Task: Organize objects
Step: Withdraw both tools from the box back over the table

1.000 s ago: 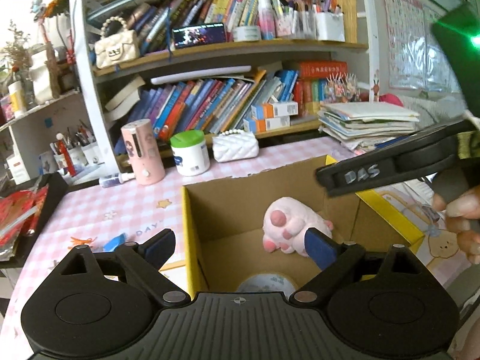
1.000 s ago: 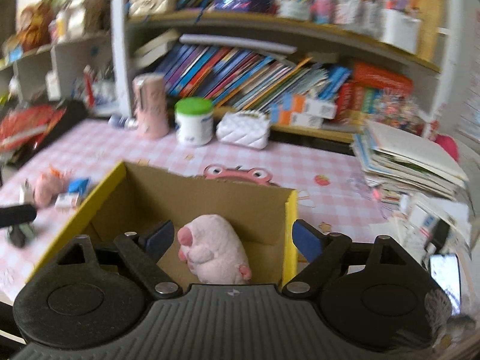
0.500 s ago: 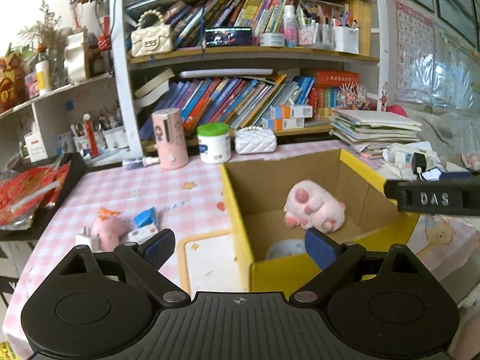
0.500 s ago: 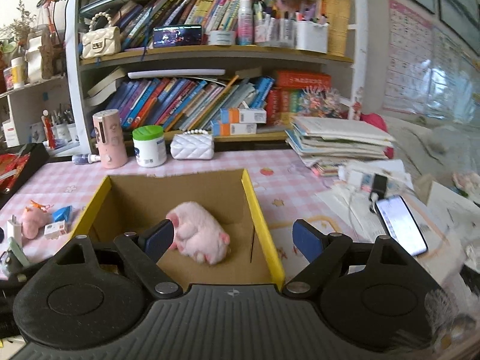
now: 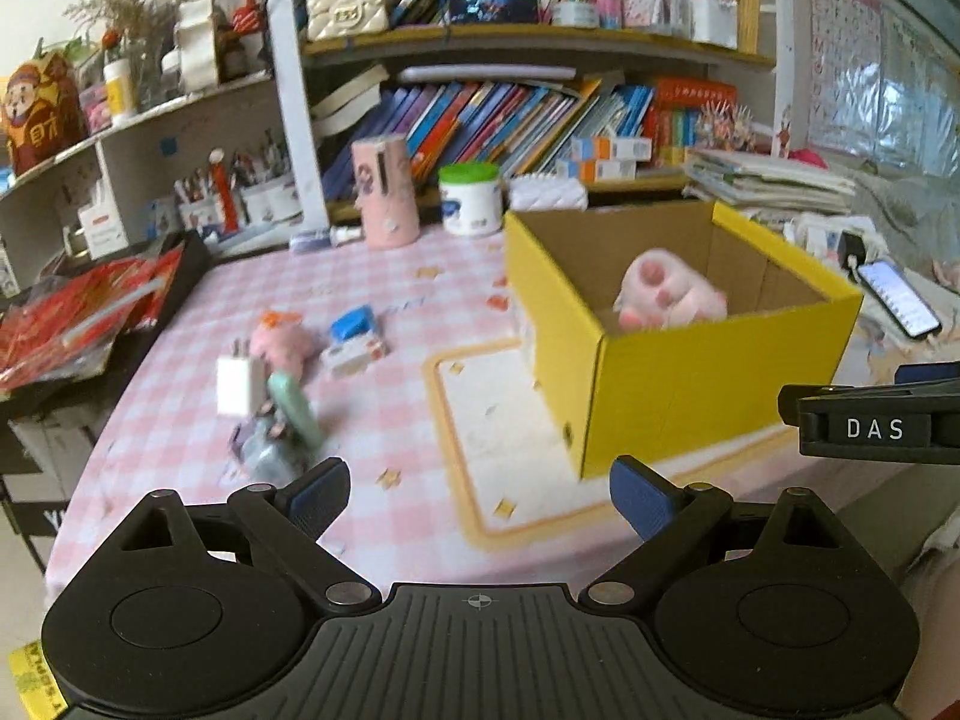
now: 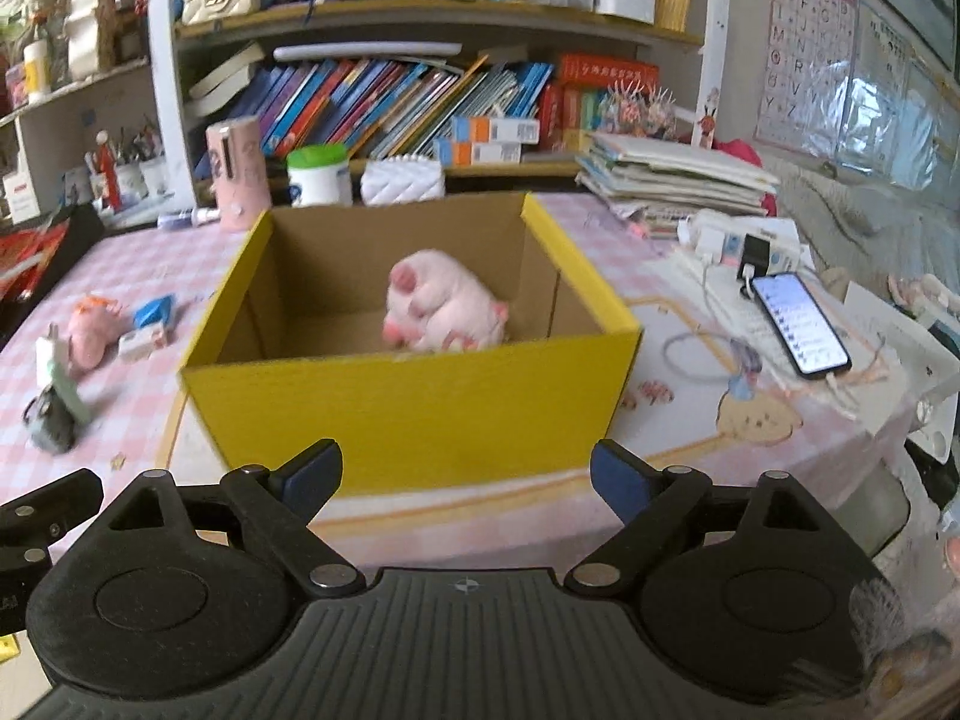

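Pink plush toy (image 6: 441,306) lying inside the yellow box (image 6: 414,402) on the table (image 6: 720,420), both grippers angled down near the table edge, left gripper (image 5: 478,495) wide open and empty, right gripper (image 6: 465,477) empty, fingers just opened wider.

The pink-checked surface (image 5: 372,420) carries a yellow box (image 5: 708,384) ahead-right of the left tool (image 5: 479,495), and a small pink plush (image 5: 282,345), white charger (image 5: 239,385) and phone (image 6: 801,321).
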`<state>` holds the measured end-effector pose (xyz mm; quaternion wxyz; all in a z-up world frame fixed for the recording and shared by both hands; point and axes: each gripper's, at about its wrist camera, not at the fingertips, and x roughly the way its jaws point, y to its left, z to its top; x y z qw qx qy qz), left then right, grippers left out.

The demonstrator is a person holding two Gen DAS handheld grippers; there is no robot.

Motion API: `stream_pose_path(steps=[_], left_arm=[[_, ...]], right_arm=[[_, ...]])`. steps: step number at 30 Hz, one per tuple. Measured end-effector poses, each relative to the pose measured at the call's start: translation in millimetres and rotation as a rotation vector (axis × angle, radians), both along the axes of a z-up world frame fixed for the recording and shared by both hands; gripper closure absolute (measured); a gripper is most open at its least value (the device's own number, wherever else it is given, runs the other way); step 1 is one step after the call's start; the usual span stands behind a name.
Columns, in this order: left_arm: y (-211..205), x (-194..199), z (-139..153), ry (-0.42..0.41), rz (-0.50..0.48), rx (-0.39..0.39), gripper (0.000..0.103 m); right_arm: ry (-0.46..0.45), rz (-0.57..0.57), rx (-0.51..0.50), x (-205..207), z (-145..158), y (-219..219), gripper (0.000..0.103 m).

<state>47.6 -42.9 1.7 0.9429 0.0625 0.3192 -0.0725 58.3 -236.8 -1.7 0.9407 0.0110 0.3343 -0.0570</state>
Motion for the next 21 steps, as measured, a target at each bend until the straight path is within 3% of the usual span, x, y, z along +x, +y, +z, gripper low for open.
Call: stream_pose_path(steps=[21], left_arm=[[59.9, -40.5, -23.3, 0.111, 0.060, 0.031, 0.008]], right_arm=[[0.134, 0.103, 0.022, -33.9, -36.8, 77.1, 0.012]])
